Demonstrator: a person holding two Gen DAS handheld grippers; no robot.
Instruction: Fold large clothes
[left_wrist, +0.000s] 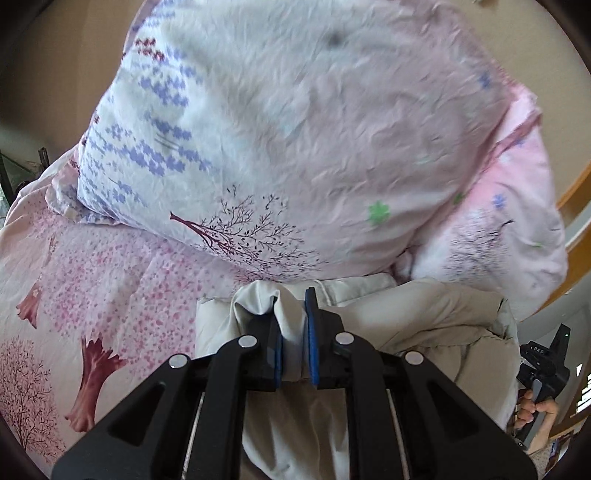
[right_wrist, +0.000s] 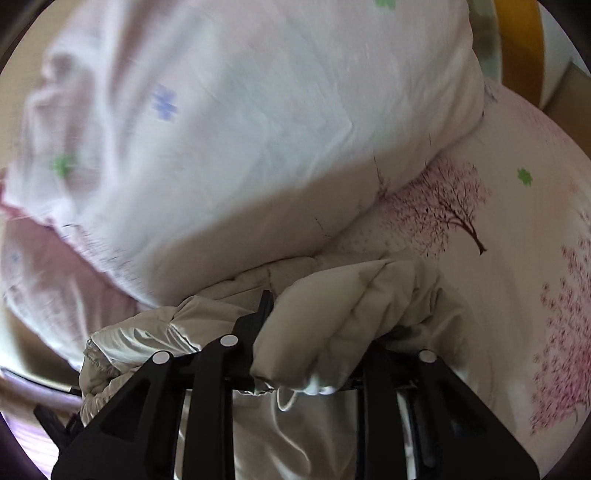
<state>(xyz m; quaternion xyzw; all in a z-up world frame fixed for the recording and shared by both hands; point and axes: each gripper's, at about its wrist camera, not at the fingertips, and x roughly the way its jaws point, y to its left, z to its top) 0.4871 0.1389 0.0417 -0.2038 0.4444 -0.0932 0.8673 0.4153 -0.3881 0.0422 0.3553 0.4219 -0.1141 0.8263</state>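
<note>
On the near side of a bed, over a bedsheet (left_wrist: 92, 280) printed with pink blossom trees: one large garment (left_wrist: 424, 314), cream to beige, quilted and puffy, apparently a padded jacket or coat, gathered in loose bunches just below a plump floral pillow or folded quilt (left_wrist: 295, 129) that fills the far part of both views. Condition: crumpled, unfolded, hanging partly from two grips. Left gripper (left_wrist: 293, 332): clenched on a thin pinch of the garment's shell fabric, blue pads pressing it from both sides. Right gripper (right_wrist: 317, 332): a thick padded fold lies across it and hides one finger; the jaws stand part way apart, and whether they are pressing on that fold cannot be told, so the hold is judged uncertain. A person's hand (left_wrist: 535, 410) on that tool's handle shows at the right edge of the left wrist view. Handling, as judged: light for its bulk, soft, compressible, springy rather than stiff; the smooth shell likely slides between pads and against itself. Not fragile, though a thin pinch of shell alone may slip or tug at stitching. Best hold: a hem, seam or quilted ridge, with padding included in the bite, hands well apart so the cloth spreads flat. An elastic-looking gathered edge (right_wrist: 96, 354) shows at the near left of the right wrist view and would serve as a landmark.
</note>
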